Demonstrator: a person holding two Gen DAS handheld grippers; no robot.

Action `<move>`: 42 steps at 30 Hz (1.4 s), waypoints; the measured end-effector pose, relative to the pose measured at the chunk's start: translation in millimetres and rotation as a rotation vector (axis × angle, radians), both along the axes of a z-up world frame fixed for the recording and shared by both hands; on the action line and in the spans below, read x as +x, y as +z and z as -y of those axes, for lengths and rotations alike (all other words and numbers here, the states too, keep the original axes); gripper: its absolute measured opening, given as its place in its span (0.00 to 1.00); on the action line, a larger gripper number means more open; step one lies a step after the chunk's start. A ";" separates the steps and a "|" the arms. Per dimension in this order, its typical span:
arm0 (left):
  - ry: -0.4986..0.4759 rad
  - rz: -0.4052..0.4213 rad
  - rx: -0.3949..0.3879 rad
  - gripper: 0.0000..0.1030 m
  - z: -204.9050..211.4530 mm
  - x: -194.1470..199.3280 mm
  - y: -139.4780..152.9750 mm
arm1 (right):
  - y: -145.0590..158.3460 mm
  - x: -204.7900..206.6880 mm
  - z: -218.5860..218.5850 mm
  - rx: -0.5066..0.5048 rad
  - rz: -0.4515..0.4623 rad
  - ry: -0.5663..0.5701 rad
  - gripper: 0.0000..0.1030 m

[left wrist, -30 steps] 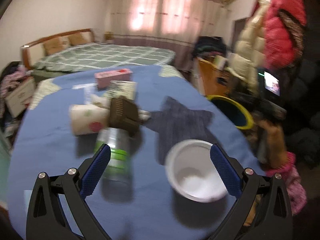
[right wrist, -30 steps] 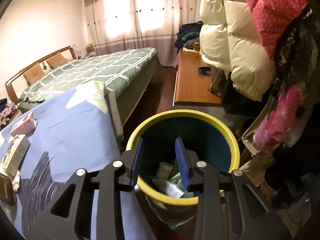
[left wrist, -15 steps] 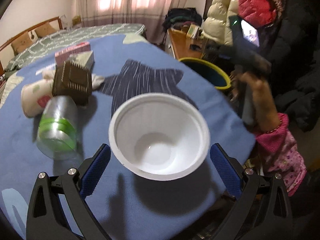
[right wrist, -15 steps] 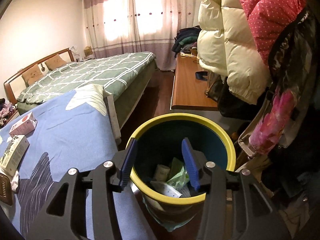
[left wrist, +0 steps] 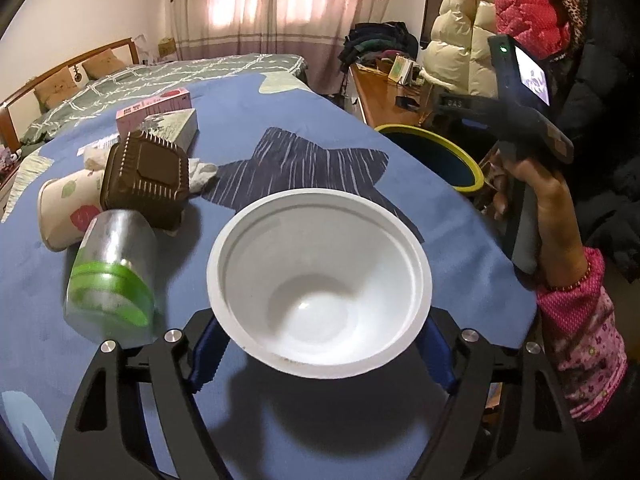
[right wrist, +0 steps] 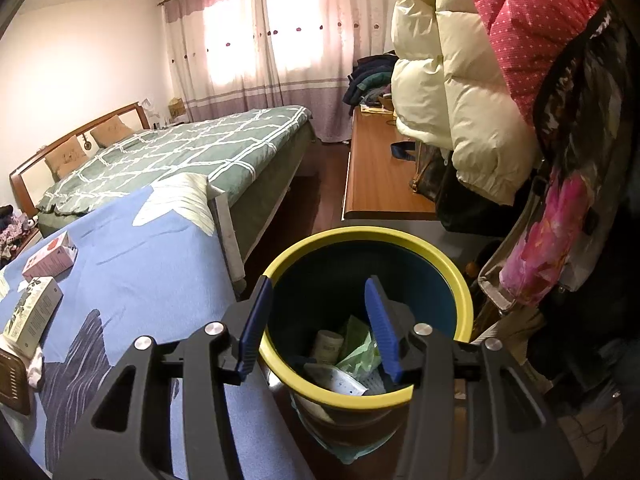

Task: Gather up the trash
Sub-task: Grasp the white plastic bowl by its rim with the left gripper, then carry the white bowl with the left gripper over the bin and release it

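Right now the white bowl (left wrist: 320, 280) sits upright on the blue desk (left wrist: 280, 420), directly between the blue fingers of the left gripper (left wrist: 320, 354), whose jaws are spread on either side of the bowl's lower wall; whether the pads already touch it cannot be told. It looks like thin disposable foam or plastic: very light, a little slick, and likely to buckle or pop out under a hard squeeze, so a gentle hold across the wall below the rim seems best. Just to its left lie a clear bottle with a green label (left wrist: 112, 276), a brown ridged container (left wrist: 146, 184) and a paper cup (left wrist: 66, 208), near one another. Off the desk's far edge stands the yellow-rimmed bin (right wrist: 368, 312), already holding some trash. The right gripper (right wrist: 318, 322) hangs over it, spread and empty.
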State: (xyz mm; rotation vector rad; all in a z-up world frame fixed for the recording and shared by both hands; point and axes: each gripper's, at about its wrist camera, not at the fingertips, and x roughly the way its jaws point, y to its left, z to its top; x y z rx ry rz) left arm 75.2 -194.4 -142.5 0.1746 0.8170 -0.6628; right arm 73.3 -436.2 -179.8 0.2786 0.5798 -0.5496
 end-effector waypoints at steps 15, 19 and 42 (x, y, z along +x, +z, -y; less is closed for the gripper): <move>-0.059 0.042 -0.003 0.77 51.2 41.7 33.2 | 2.3 -35.7 12.3 0.076 0.057 -0.005 0.51; -0.116 0.053 -0.016 0.77 86.2 55.2 46.8 | 2.2 -54.0 28.9 0.077 0.069 -0.049 0.51; -0.300 -0.026 0.086 0.77 309.9 118.7 20.9 | -29.7 -99.7 110.4 0.185 0.046 -0.208 0.51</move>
